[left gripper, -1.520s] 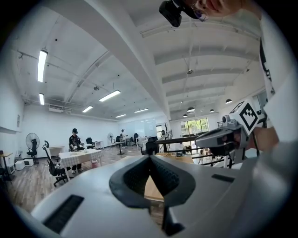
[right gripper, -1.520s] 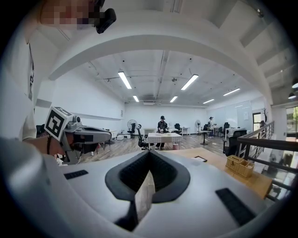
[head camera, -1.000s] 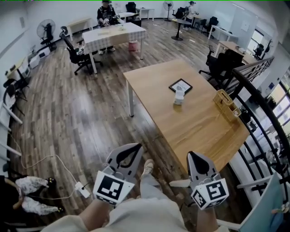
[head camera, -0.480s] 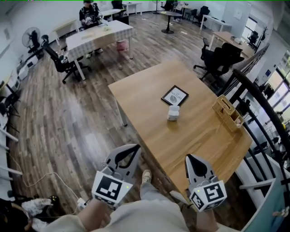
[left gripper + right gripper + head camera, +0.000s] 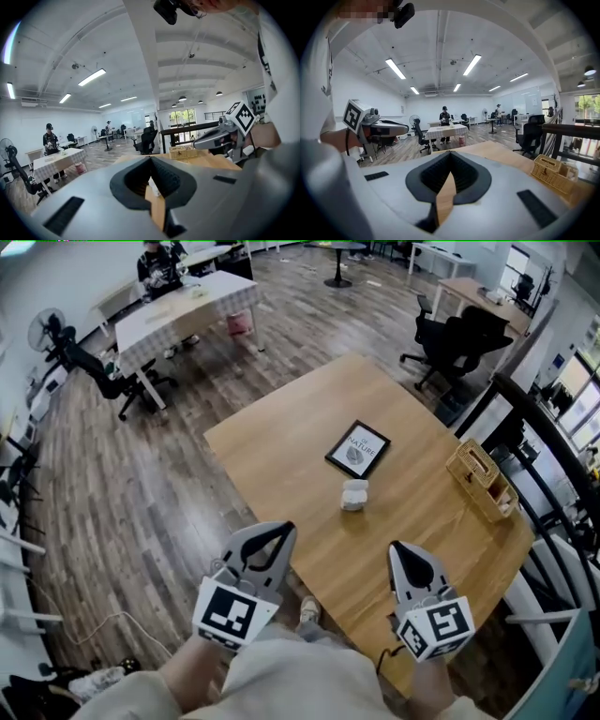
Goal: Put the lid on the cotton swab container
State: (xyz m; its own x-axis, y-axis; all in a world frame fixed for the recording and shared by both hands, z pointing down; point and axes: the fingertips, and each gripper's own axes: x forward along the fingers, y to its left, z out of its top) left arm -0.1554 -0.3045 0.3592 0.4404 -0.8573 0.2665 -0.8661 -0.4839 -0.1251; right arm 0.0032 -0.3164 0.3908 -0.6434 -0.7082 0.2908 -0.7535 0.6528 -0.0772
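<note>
now nearer than half a second ago, we stand at the near edge of the wooden table (image 5: 281, 456), which fills more of the head view. the cotton swab container (image 5: 353, 494) has slid lower in the frame, towards us, and the checked-cloth table (image 5: 183, 315) has drifted up into the far corner. our left gripper (image 5: 279, 529) and right gripper (image 5: 399, 547) hang side by side as before, the left at the table's near edge, the right over the tabletop. each has its ridged dark jaws brought together at the tips, with nothing between them. the container stands near the table's middle, well apart from both grippers, just this side of a black-framed picture (image 5: 358, 448) lying flat. it is small, white and squat, seemingly upright. we cannot tell its long axis, nor make out a separate lid, at this size. a woven wicker basket (image 5: 481, 479) sits by the table's right edge, near a black metal railing (image 5: 539, 442). the tabletop is smooth pale wood, the floor (image 5: 122, 502) darker streaked boards.
</note>
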